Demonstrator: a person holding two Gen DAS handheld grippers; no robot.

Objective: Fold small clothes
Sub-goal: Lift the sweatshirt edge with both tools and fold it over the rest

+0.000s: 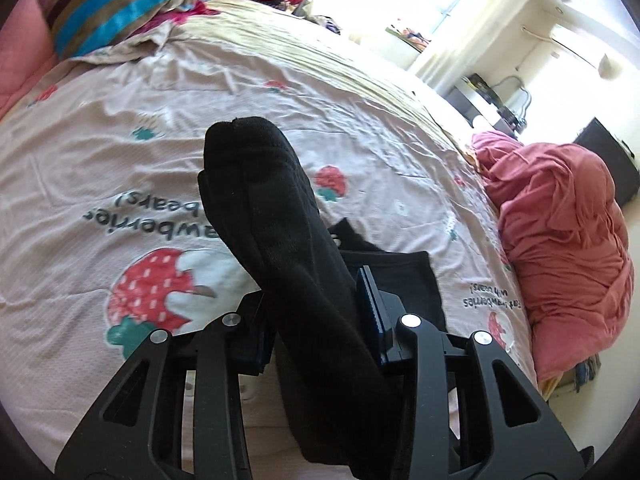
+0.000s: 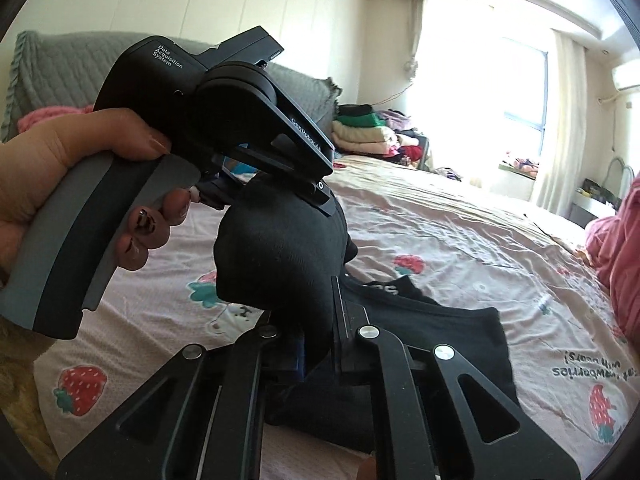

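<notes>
A black sock [image 1: 276,208] rises between the fingers of my left gripper [image 1: 316,304], whose pads press on it; the toe end points up and away. In the right wrist view the same sock [image 2: 280,248] bulges as a dark bundle, and my right gripper [image 2: 320,336] is shut on its lower part. A person's hand [image 2: 60,152] holds the left gripper's handle [image 2: 100,232] just above that bundle. Under both grippers a black garment [image 1: 404,276] with white lettering on its band [image 2: 440,332] lies flat on the strawberry-print bedsheet [image 1: 120,152].
A crumpled pink blanket [image 1: 560,232] sits at the bed's right edge [image 2: 624,240]. A striped pillow [image 1: 120,4] lies at the head end. Folded clothes [image 2: 364,132] are stacked at the far side, in front of a bright window [image 2: 480,92].
</notes>
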